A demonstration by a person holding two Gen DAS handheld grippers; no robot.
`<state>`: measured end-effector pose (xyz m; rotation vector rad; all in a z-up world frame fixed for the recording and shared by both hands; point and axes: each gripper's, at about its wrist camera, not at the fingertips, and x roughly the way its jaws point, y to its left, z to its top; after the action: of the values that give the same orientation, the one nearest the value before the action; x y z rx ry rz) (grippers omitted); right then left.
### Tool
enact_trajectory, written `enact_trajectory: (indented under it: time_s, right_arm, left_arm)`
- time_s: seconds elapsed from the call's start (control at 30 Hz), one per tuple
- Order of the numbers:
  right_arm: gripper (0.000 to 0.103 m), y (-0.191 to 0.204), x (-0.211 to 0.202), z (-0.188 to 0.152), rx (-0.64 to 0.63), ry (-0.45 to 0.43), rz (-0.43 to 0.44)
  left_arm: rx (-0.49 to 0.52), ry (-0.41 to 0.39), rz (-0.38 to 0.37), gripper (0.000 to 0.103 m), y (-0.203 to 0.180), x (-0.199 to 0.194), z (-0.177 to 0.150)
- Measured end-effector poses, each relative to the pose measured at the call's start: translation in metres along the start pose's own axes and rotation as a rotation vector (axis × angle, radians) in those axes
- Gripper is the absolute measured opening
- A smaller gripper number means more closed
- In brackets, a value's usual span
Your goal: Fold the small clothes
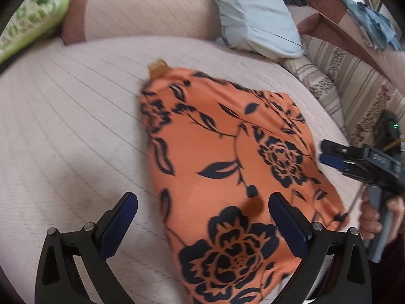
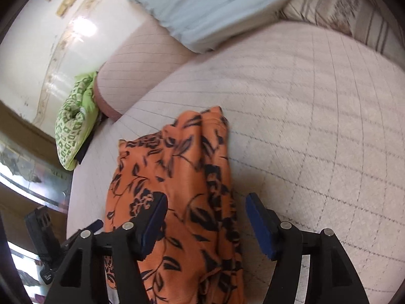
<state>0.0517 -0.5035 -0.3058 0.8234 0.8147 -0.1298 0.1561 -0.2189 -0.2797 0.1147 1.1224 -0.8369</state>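
Note:
An orange garment with a dark blue flower print (image 1: 227,167) lies folded on the pale quilted bed cover (image 1: 76,126). My left gripper (image 1: 202,217) is open above the garment's near left edge, holding nothing. In the right wrist view the same garment (image 2: 182,177) lies bunched in long folds. My right gripper (image 2: 206,217) is open with its fingers on either side of the garment's near end, not closed on it. The right gripper also shows in the left wrist view (image 1: 354,159) at the garment's right edge, held by a hand.
A light blue pillow (image 1: 253,15) and a striped patterned cushion (image 1: 349,83) lie at the far side of the bed. A green patterned cloth (image 2: 76,124) sits at the bed's left edge. A pink quilted bolster (image 1: 141,7) lies at the back.

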Motion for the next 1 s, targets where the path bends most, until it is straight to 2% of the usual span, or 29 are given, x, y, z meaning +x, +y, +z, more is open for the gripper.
enact_trajectory:
  time_s: [0.03,0.07,0.2,0.3,0.4,0.57,0.67,0.8,1.0]
  right_arm:
    - [0.068,-0.001,0.002,0.001,0.004,0.006,-0.002]
    - [0.068,-0.004,0.004,0.001,0.008,0.013,-0.002]
    - [0.068,-0.01,0.01,0.002,0.031,0.039,0.05]
    - [0.069,-0.012,0.011,0.001,0.03,0.041,0.057]
    - [0.069,-0.019,0.015,0.001,0.039,0.056,0.074]
    - [0.071,-0.03,0.019,0.001,0.053,0.077,0.14]
    - [0.071,-0.037,0.023,0.002,0.052,0.11,0.175]
    - [0.071,-0.045,0.03,0.004,0.052,0.15,0.205]
    - [0.073,-0.049,0.042,0.006,0.065,0.202,0.317]
  left_arm:
    - [0.0,0.013,-0.018,0.103,0.0,0.003,0.0]
    - [0.025,-0.011,-0.006,0.103,0.0,0.006,0.001]
    - [0.019,0.011,-0.036,0.103,0.004,0.013,0.001]
    - [0.005,0.045,-0.111,0.103,0.007,0.015,0.0]
    - [-0.002,0.052,-0.13,0.103,0.008,0.018,0.002]
    - [-0.072,0.075,-0.22,0.103,0.025,0.023,0.007]
    - [-0.086,0.095,-0.247,0.103,0.032,0.028,0.009]
    - [-0.073,0.097,-0.271,0.103,0.035,0.03,0.014]
    - [-0.008,0.099,-0.258,0.103,0.025,0.037,0.019]
